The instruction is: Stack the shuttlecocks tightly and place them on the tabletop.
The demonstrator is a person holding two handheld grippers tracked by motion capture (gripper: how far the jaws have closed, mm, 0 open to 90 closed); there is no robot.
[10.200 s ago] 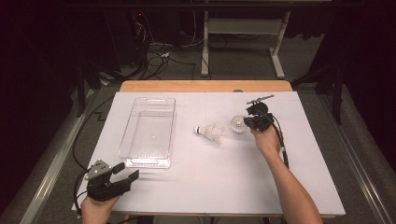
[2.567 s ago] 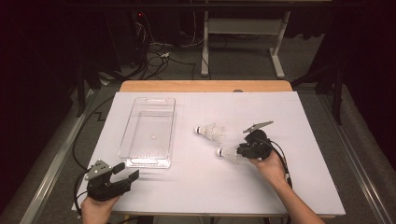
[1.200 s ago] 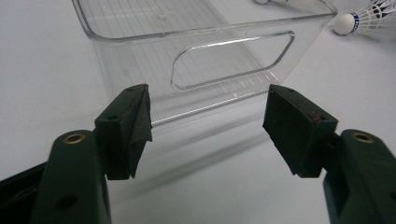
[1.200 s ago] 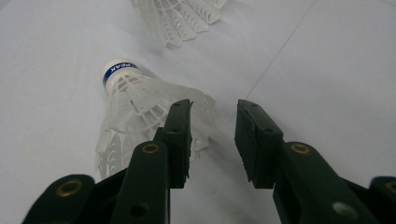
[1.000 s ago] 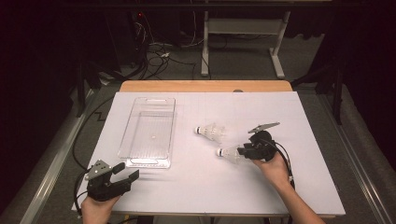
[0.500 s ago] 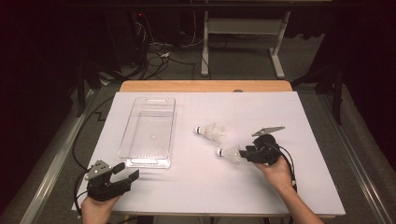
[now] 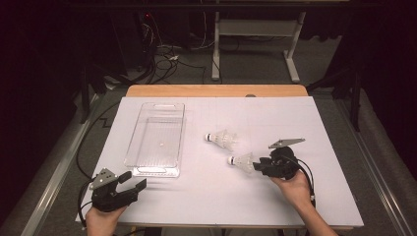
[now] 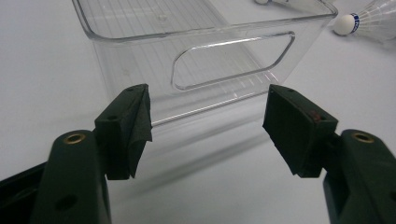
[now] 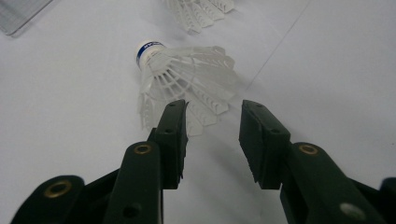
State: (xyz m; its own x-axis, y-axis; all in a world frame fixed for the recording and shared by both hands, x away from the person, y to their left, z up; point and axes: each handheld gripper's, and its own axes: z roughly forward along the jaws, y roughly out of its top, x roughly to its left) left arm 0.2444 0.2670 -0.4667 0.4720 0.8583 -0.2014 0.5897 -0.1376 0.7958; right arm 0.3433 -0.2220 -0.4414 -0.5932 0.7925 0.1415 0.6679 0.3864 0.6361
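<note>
White plastic feathers mark the shuttlecock (image 7: 242, 162) you are working on: it lies on its side on the white table cover (image 7: 211, 206), cork tip with a blue band pointing toward the clear plastic bin (image 7: 156, 140), skirt flaring toward your right gripper (image 7: 256, 166). In the right gripper view that gripper's jaws stand apart, with the rim of the skirt (image 9: 187, 88) just at their tips; the left jaw's tip overlaps the feather edge, but the pads are not pressing on it, so your grip is released. A second shuttlecock (image 7: 222, 139) lies near the first, a little farther from you and nearer the bin, apart from it and from both grippers. Your left gripper (image 7: 132, 183) rests near the table's front left corner, its jaws spread wide and empty. In the left gripper view they point at the near end wall of the bin (image 8: 224, 60) with its cut-out handle slot, close to it but not touching.
</note>
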